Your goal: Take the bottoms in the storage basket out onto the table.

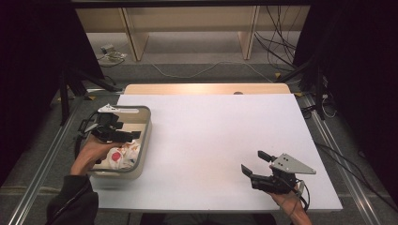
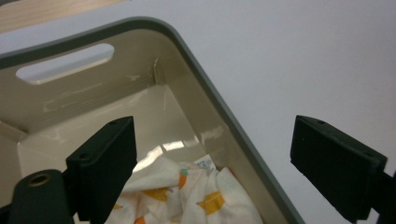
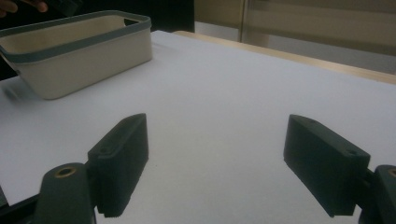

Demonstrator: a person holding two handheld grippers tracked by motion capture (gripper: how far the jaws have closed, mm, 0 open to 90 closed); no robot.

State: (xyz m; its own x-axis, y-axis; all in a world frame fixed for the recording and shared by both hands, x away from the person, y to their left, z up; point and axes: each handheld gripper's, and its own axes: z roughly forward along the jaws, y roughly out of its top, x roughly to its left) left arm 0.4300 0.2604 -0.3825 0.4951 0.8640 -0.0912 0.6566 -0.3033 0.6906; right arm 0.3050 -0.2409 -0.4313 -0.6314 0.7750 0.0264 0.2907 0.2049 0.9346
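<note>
At the left of the high view my left gripper [image 1: 126,136] hangs over the bin [image 1: 144,140], jaws spread wide with nothing between them. The cloth [image 2: 196,198] lies bunched in the bin's near corner, below the jaws. I think one jaw could bump the bin's rim [image 2: 224,116] going down and push the bin. At the lower right my right gripper [image 1: 256,163] waits over the bare table [image 1: 211,136], jaws spread too.

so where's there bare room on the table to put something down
The white tabletop is bare between the bin at its left edge and the right gripper near the front right corner, and back to the wooden strip. It is crowded in the bin: the left gripper hangs open over the patterned cloth.
</note>
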